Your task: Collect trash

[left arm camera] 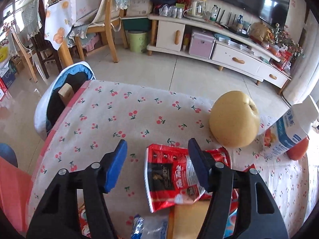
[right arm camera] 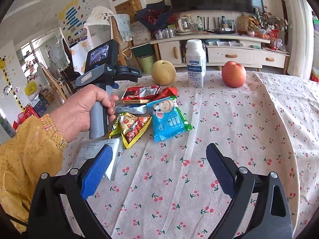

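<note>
The left gripper [left arm camera: 157,151] hangs tilted down over the cherry-print tablecloth [left arm camera: 119,115], its blue-padded jaws partly apart and not pressing on anything. The crumpled red foil snack wrapper [left arm camera: 171,175] lies flat on the cloth just under its right finger, part of it showing in the gap between the two fingers; whether that finger touches the wrapper I cannot tell. Just past the right fingertip sits a round yellow pear [left arm camera: 234,119], and further to that side a white-and-blue milk carton [left arm camera: 287,133] with a red apple [left arm camera: 299,149] behind it. Off the far left corner of the table stands a white bin lined with a black bag [left arm camera: 59,103].

From the right gripper [right arm camera: 157,159], whose jaws stand wide with nothing but bare cloth between them, the trash lies ahead and to the left: a silver-white flat packet [right arm camera: 93,155] touching behind its left finger, a yellow-and-red crinkled wrapper [right arm camera: 131,127] beyond that, a blue-and-green wipes pack with a cartoon animal [right arm camera: 169,119] beside it, and a silvery blue wrapper [right arm camera: 131,109] further on. A hand in a mustard sleeve [right arm camera: 83,111] grips the left tool's grey handle above this pile.
</note>
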A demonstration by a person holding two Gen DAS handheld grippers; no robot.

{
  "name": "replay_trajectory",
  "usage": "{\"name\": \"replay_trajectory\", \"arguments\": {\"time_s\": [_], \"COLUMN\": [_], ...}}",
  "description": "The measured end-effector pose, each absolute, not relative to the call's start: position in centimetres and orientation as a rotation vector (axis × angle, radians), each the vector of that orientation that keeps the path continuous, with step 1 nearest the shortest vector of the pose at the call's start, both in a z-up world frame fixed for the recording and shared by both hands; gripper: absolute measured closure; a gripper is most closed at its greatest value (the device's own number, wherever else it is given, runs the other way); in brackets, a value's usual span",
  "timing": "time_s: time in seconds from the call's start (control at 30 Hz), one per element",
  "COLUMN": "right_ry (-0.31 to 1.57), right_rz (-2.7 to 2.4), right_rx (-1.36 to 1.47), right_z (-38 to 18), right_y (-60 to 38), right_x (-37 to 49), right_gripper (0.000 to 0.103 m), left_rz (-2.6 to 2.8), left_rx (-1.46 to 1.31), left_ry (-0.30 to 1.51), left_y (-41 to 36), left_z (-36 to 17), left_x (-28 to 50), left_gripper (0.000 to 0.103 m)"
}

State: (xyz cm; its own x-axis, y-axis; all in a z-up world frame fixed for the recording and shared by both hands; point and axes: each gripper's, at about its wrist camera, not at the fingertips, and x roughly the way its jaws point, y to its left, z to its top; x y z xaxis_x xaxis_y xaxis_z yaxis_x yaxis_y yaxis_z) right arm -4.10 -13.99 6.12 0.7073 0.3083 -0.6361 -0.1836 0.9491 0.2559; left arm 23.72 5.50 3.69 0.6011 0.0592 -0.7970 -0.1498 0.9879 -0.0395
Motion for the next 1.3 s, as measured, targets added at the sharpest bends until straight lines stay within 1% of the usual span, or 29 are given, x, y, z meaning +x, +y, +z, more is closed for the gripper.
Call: {"name": "replay_trajectory", "arguments": {"time_s": [0.07,0.13,0.17,0.3,0.47,0.7,0.9,0.97,1.07,1.2,1.3], "right_ry": [0.73,0.725,0.725,0.726,0.711,0.705,0.757,0.767,0.768,0.796,0.827], "right_rz": [0.274,0.269,0.267,0.251,0.192,0.087,0.072,0.078,0.081,0.08,0.083], "right_rx": [0.173,0.172,0.174,0.187,0.212,0.242,0.255,0.262,0.25,0.257,0.271], "right_z": [6.3,6.5,6.6,6.8,7.3,7.4,6.3,6.1,6.1,5.6,5.0], "right_y": [-14.1,-14.4,-14.6,-15.2,-17.0,-20.1,-20.8,-20.8,-20.7,-20.6,-20.5], "right_x": [-4.2,-4.2,-4.2,-4.1,-4.0,-3.5,-3.4,-3.5,-3.7,-3.6,-3.2], "right_gripper": [0.009,0.009,0.009,0.009,0.009,0.009,0.009,0.009,0.009,0.009,0.009], "left_rz": [0.128,0.126,0.123,0.076,-0.011,-0.148,-0.248,-0.27,-0.235,-0.049,0.091], "left_rx": [-0.092,-0.074,-0.061,-0.029,0.025,0.13,0.15,0.14,0.109,0.018,-0.065], "left_ry": [0.949,0.994,1.018,1.048,1.038,1.036,1.052,1.05,1.0,0.926,0.914], "left_y": [5.1,4.5,4.1,2.8,0.8,-3.2,-4.8,-4.4,-2.0,4.3,8.7], "left_z": [3.2,2.5,2.1,1.3,1.0,1.0,1.2,1.5,3.2,4.8,4.8], "left_x": [24.5,25.2,25.3,24.5,20.9,13.9,8.4,7.3,6.0,6.4,7.8], "left_gripper": [0.04,0.048,0.049,0.049,0.049,0.049,0.049,0.049,0.049,0.046,0.046]}}
